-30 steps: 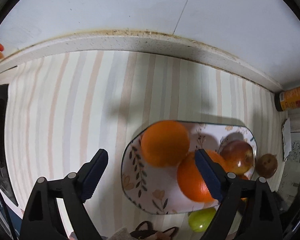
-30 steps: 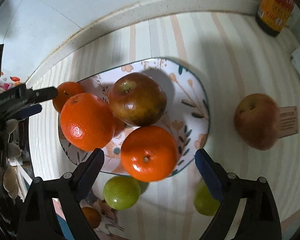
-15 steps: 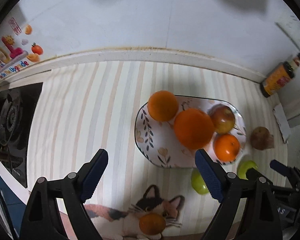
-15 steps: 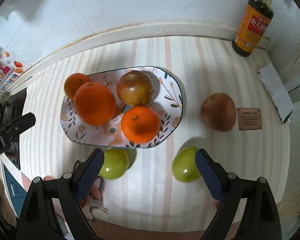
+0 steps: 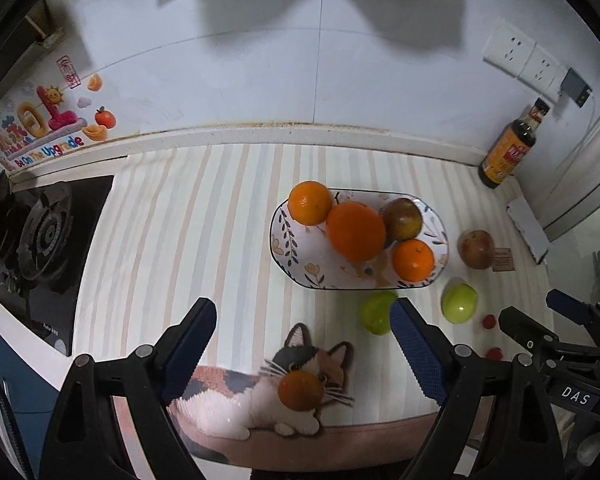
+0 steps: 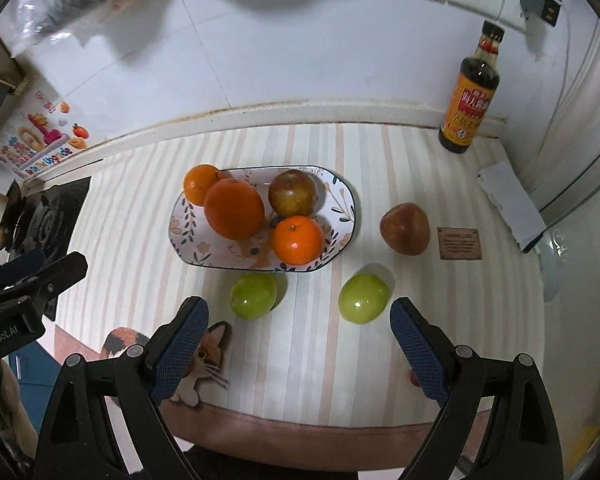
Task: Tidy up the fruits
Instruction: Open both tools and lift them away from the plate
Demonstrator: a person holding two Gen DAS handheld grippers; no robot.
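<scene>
Both tongs are hanging released above the striped surface [image 6: 300,360], gripping nothing: the left tongs [image 5: 302,346] are spreading their blue pads wide over a cat picture on the mat, and the right tongs [image 6: 299,342] are standing equally wide over bare stripes.

In the right wrist view, the floral plate [image 6: 342,216] is sitting at about 12 o'clock from the right tongs. It is carrying four fruits: a small orange [image 6: 201,184] at its 10 o'clock end, a big orange [image 6: 234,209] touching it, a brownish apple [image 6: 293,193] toward 1 o'clock, and a tangerine [image 6: 298,239] at the near rim.

Off the plate, one green fruit [image 6: 254,295] is lying just beside the plate's near edge, and a second green fruit [image 6: 363,298] is sitting at 4 o'clock from the plate, apart from it. A reddish apple [image 6: 405,229] is resting at 3 o'clock from the plate, next to a small brown card [image 6: 459,243].

In the left wrist view, another small orange fruit [image 5: 301,391] is lying on the cat picture, near the surface's front edge. A sauce bottle [image 6: 470,92] is standing upright at the back wall, at 2 o'clock from the plate.
</scene>
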